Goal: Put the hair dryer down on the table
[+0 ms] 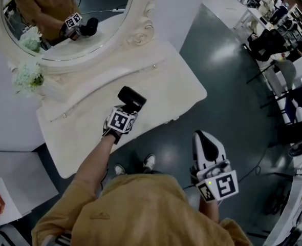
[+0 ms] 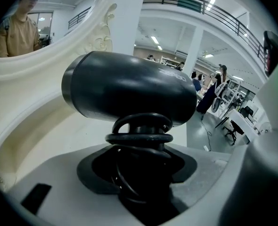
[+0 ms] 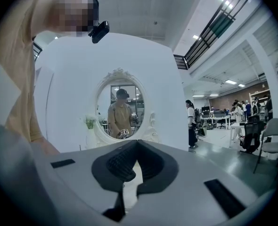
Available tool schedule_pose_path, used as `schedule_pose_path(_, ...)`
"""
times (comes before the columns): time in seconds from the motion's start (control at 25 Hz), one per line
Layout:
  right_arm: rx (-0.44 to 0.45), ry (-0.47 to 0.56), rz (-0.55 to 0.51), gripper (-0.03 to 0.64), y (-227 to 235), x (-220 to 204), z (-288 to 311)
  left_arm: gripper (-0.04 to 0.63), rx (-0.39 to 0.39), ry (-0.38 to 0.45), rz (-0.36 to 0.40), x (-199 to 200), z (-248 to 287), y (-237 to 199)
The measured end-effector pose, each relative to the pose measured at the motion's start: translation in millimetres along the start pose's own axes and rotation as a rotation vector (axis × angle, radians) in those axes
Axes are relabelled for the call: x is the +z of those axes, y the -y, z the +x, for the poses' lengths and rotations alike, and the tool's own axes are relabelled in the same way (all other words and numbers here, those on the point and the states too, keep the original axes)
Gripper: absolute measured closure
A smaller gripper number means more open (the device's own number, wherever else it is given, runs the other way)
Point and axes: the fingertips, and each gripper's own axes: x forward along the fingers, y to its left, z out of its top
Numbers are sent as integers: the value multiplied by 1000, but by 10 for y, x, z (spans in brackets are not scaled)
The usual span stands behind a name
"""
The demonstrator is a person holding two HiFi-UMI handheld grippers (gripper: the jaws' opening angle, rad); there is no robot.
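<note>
Between the pads of the left claw (image 2: 139,166) sat the handle of the hair dryer (image 2: 129,91), pinched fast, with the black cord (image 2: 140,138) looped round that handle just beyond the pads; the handle ran straight out along the claw's own line, while the barrel lay crosswise to it, its blunt round end toward the left of the left gripper view and its other end toward the right; seen from the head view, the claw reached forward and slanted downward over the middle of the white counter (image 1: 161,83), so the dryer led the way and the counter top lay directly beyond and beneath the barrel; whether the barrel had met the surface could not be told, though it looked a little clear of it; past the dryer rose the carved frame of the oval mirror (image 1: 139,32), near enough that the setting-down would likely want to go straight down, not farther forward; the right claw (image 1: 205,137) had its jaws pressed together on nothing and hung over the floor (image 1: 222,76) at the person's side, well apart from the counter, so the left hand was plainly the nearer and the one to finish the job.
</note>
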Motion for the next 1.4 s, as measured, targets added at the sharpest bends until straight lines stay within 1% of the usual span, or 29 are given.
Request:
schedule_pose_path(0.32,5,-5,17,614,52,-55,49,356,29,-57,20,13,179,-66)
schedule_pose_path(0.68,-8,-7,30,614,162,-81,60,353,22,-98,41,-27,285,-46)
schedule_pose_path(1.04,-10,-7,35,614,222,-96,105,350,36,-106,53,-22,375,-105)
schedule_pose_path(1.4,-11,-5,43,614,253,-116,132,339,13,-123,58,-11,438,-98)
